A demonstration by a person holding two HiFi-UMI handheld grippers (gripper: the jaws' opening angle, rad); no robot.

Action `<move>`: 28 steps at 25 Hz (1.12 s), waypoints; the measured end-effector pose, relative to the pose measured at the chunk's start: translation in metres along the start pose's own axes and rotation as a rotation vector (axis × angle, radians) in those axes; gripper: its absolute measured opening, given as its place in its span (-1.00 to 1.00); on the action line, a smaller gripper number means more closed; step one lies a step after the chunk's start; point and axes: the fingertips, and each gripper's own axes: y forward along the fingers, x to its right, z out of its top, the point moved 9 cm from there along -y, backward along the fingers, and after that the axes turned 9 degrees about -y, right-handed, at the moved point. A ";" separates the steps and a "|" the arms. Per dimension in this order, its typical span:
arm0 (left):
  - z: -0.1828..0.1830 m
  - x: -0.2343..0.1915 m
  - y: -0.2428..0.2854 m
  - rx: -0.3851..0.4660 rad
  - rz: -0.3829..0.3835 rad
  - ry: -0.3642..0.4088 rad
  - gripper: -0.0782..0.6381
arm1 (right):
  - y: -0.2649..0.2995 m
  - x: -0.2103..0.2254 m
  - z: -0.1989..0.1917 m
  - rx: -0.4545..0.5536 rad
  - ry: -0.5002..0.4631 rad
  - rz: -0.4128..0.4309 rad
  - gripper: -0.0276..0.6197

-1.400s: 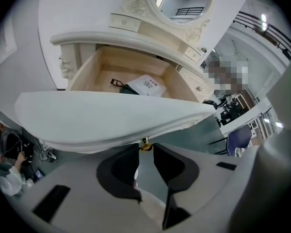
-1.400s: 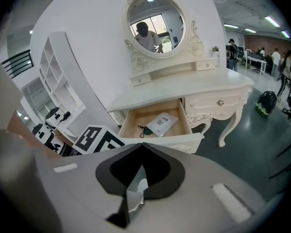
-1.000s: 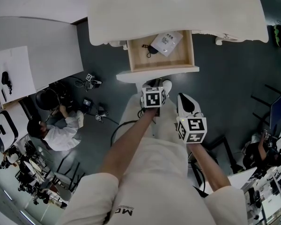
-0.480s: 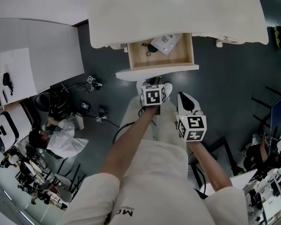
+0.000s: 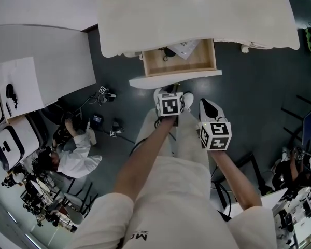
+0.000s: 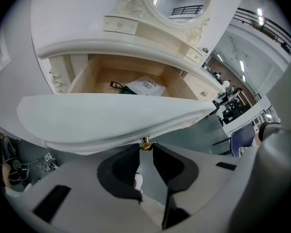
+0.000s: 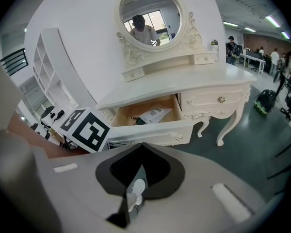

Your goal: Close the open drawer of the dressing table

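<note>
Left gripper view showed the left gripper (image 6: 145,146) pinching the brass knob (image 6: 145,141) of the drawer (image 6: 111,118), which was part open under the dressing table (image 6: 87,18). The right gripper (image 7: 142,147), jaws pressed together, hung short of the table. The closing push seemed underway, calling for a straight shove inward.

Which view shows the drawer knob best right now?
Left gripper view: the knob sits close up between the fingers of the left gripper. The right gripper view shows the drawer front, the knob not clearly; the head view gives only a speck.
</note>
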 end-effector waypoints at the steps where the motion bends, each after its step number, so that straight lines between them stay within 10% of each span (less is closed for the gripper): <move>1: 0.002 0.000 0.000 0.001 0.001 0.001 -0.52 | 0.002 0.001 0.002 0.001 0.002 -0.002 -0.91; 28: 0.039 0.002 0.014 0.013 0.012 0.009 -0.52 | 0.043 0.025 0.036 0.002 0.010 -0.008 -0.91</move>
